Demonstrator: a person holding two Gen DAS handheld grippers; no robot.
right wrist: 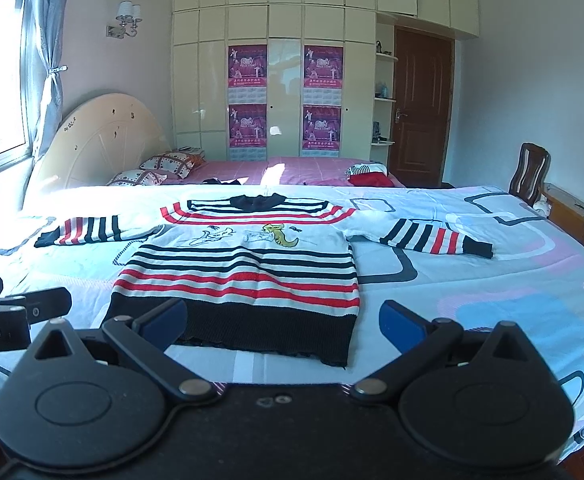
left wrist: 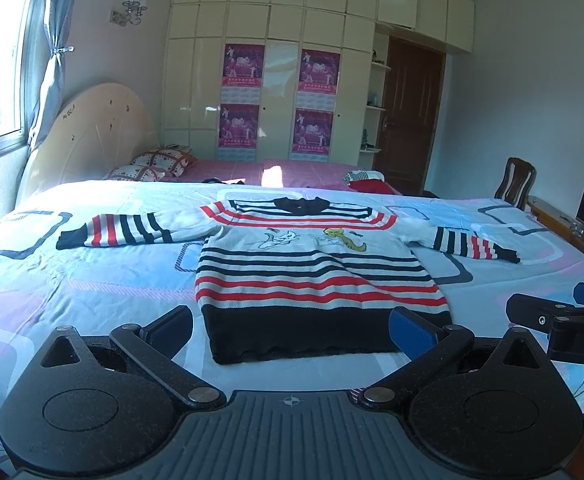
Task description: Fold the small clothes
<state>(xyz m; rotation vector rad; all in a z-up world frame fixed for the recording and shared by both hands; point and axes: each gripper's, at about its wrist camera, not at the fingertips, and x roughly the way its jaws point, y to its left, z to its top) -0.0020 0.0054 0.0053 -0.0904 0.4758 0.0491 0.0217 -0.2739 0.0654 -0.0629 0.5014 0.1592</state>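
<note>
Right gripper (left wrist: 563, 320), seen from the left wrist: white letters "DA", cut off. Left gripper (right wrist: 0, 316), seen from the right wrist: "bot.AI". Wardrobe posters (right wrist: 248, 67): print illegible.

Striped sweater (right wrist: 248, 264) flat on bed (right wrist: 491, 280), sleeves spread; right tongs (right wrist: 282, 322) wide apart.

The sweater (left wrist: 311, 264) has red, black and white stripes; the bedsheet (left wrist: 92, 280) is pale blue with pink patches.
</note>
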